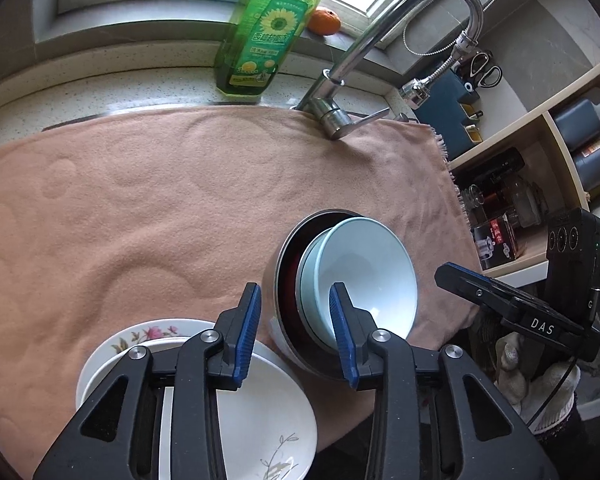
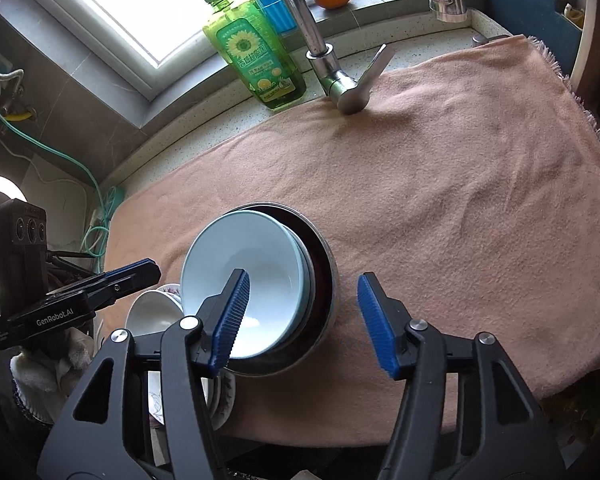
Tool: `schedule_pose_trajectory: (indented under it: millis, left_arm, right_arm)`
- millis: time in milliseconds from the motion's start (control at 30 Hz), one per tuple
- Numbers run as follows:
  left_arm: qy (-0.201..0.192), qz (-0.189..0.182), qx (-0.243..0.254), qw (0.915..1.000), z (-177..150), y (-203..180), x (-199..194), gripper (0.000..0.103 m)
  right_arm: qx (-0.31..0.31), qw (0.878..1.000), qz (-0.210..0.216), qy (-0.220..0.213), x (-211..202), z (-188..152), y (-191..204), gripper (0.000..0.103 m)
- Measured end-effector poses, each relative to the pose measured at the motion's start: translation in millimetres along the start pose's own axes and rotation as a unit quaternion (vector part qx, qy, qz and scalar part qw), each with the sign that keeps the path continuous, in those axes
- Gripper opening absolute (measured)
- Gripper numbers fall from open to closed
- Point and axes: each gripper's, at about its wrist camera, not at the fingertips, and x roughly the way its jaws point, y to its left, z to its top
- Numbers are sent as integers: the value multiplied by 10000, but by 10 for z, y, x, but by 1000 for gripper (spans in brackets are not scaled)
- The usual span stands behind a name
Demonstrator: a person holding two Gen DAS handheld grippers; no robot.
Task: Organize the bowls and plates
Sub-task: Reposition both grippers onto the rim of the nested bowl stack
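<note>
On the pink towel [image 1: 160, 200] stands a steel bowl [image 1: 274, 280] with nested light-blue bowls [image 1: 364, 268] tilted inside it. My left gripper [image 1: 296, 336] hovers over the stack's near-left rim, open, its blue pads not pressing on anything. Below it lies a stack of white plates [image 1: 260, 412], the lowest one flowered. In the right wrist view my right gripper [image 2: 304, 320] is open, and the near-right rim of the steel bowl [image 2: 326, 280] sits between its spread fingers. The top light-blue bowl [image 2: 252, 256] and the plates [image 2: 152, 312] show there too.
A chrome faucet [image 1: 380, 36] rises at the towel's far edge beside a green detergent bottle [image 1: 264, 36] and an orange [image 1: 325, 21] on the sill. Shelves with bottles and jars [image 1: 540, 184] stand on the right. A gloved hand [image 1: 540, 384] holds the right tool.
</note>
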Motion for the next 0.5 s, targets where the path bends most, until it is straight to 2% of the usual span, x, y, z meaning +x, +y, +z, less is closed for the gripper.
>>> schedule_pose_trajectory:
  millis: [67, 300, 500]
  left_arm:
    - [-76, 55, -68, 9999, -4, 59, -18, 50]
    - [-116, 29, -429, 9990, -91, 271, 30, 51]
    - [-32, 77, -469, 9989, -112, 318, 91, 51]
  right_arm:
    - [35, 10000, 31, -42, -8, -21, -36, 73]
    - [358, 9993, 46, -138, -7, -101, -260, 75]
    - [594, 9982, 94, -28, 66, -153, -417, 75]
